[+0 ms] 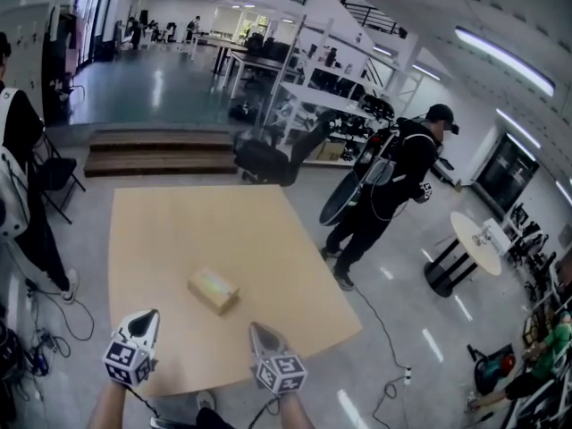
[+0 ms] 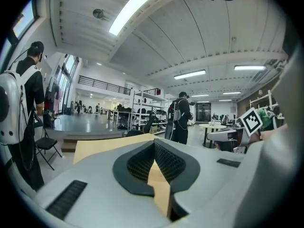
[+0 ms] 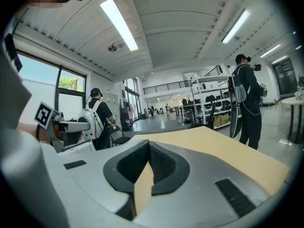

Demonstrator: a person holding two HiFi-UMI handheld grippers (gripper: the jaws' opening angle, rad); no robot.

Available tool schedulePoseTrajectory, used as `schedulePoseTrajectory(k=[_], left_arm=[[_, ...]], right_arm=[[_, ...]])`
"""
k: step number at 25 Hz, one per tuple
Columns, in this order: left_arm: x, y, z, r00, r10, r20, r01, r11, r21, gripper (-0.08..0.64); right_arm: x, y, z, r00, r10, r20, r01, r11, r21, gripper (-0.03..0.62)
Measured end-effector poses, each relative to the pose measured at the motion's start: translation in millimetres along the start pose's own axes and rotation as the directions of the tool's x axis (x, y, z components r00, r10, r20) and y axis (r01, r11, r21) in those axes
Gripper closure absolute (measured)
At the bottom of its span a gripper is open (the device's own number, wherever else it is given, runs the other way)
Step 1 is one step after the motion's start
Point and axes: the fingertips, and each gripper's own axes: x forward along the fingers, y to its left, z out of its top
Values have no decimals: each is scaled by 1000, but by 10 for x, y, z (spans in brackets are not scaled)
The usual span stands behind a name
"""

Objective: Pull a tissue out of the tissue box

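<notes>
The left gripper [image 1: 145, 316] and right gripper [image 1: 258, 330] are shut tight, holding nothing; both hang over the table's [image 1: 170, 231] near edge — the tissue box [image 1: 213, 290] sits just beyond.

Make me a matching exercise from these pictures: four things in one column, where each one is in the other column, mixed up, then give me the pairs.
Things
1. tissue box
2. left claw
3. round white table
4. person in black

Places
A. standing on the floor just right of the tan table
B. far right of the head view, beyond that standing figure
C. lying on the tan table, toward its near edge
D. over the tan table's near left part, jaws together

Pairs: 1-C, 2-D, 3-B, 4-A
</notes>
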Motion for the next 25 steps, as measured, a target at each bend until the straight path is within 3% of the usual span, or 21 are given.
schedulePoseTrajectory(k=[17, 25], left_arm=[[476, 314, 89, 999, 40, -14, -41, 999, -17, 552], [648, 380, 114, 998, 56, -32, -57, 998, -33, 552]], right_arm=[[656, -229, 107, 998, 56, -21, -56, 998, 11, 581], [900, -218, 120, 990, 129, -53, -129, 992, 1, 581]])
